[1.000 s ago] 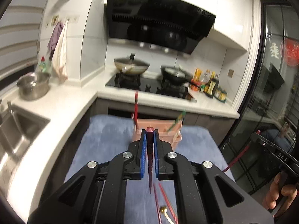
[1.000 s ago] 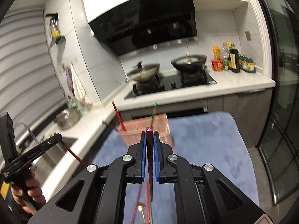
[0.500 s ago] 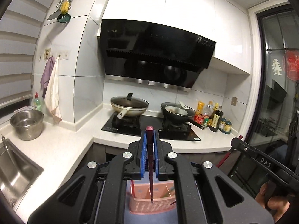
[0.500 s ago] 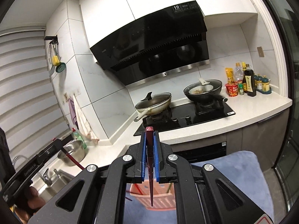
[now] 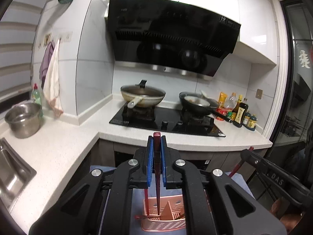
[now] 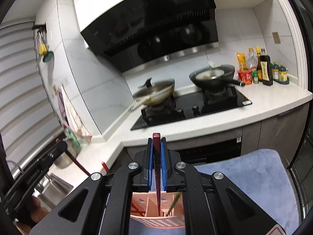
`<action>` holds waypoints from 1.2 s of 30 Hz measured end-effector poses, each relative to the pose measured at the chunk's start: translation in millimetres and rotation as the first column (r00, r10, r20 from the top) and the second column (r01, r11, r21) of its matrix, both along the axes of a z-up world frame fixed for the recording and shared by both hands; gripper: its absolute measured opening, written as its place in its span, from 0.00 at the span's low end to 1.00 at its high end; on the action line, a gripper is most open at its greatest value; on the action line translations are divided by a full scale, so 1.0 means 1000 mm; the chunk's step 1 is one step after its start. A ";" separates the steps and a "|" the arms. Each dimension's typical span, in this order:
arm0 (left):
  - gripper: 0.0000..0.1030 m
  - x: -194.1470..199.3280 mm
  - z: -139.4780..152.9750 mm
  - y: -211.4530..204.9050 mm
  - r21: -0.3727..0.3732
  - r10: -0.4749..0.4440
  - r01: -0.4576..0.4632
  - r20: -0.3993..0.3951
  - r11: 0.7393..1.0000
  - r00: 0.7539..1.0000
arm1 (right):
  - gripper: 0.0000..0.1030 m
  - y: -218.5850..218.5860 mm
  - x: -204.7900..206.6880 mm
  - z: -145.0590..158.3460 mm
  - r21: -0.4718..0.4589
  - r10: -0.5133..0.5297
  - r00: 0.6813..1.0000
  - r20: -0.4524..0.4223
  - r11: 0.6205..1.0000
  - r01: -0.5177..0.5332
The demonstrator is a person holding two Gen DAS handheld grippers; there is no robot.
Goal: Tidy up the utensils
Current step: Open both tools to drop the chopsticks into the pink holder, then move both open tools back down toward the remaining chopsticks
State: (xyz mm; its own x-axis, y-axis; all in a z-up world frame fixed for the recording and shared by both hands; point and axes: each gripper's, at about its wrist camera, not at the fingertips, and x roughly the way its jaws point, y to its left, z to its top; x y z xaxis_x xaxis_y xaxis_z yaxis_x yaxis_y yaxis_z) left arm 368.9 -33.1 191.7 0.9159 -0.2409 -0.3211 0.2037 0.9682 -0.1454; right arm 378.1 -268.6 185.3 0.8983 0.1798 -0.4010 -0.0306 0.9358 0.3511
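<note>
My left gripper [image 5: 156, 143] is shut on a dark red chopstick [image 5: 157, 168] that hangs upright, its tip just above the pink slotted utensil basket [image 5: 172, 221]. Another red chopstick [image 5: 146, 201] stands in that basket. My right gripper [image 6: 156, 144] is shut on a second dark red chopstick [image 6: 157, 176], whose tip reaches into the pink basket [image 6: 156, 221]. A green utensil [image 6: 174, 202] leans in a compartment beside it. The right gripper [image 5: 273, 174] shows at the left wrist view's right edge, the left gripper [image 6: 37, 172] at the right wrist view's left edge.
The basket sits on a blue-grey cloth [image 6: 254, 176]. Ahead runs a white counter [image 5: 58, 143] with a black hob [image 5: 166, 121], two pans, bottles [image 6: 264, 68], a steel pot [image 5: 23, 119] and a sink [image 5: 11, 174]. A person's fingers [image 6: 37, 211] hold the left gripper.
Both grippers have travelled forward over the cloth toward the pink basket, which now lies directly beneath the hanging chopstick tips. The loose utensils on the cloth have dropped out of view.
</note>
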 end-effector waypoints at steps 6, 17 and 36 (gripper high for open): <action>0.08 0.008 -0.018 0.003 -0.005 0.004 -0.004 -0.051 1.000 0.999 | 0.08 0.006 0.003 -0.015 -0.029 0.014 0.999 -0.035 0.999 -0.015; 0.49 -0.025 -0.011 0.013 -0.009 0.040 -0.040 -0.042 0.999 0.998 | 0.15 -0.002 -0.028 -0.002 -0.044 0.007 1.000 -0.017 0.999 -0.007; 0.57 -0.162 -0.084 0.041 0.043 0.018 -0.008 -0.231 0.999 0.973 | 0.20 0.004 -0.215 -0.098 -0.130 0.057 0.961 -0.270 0.987 -0.095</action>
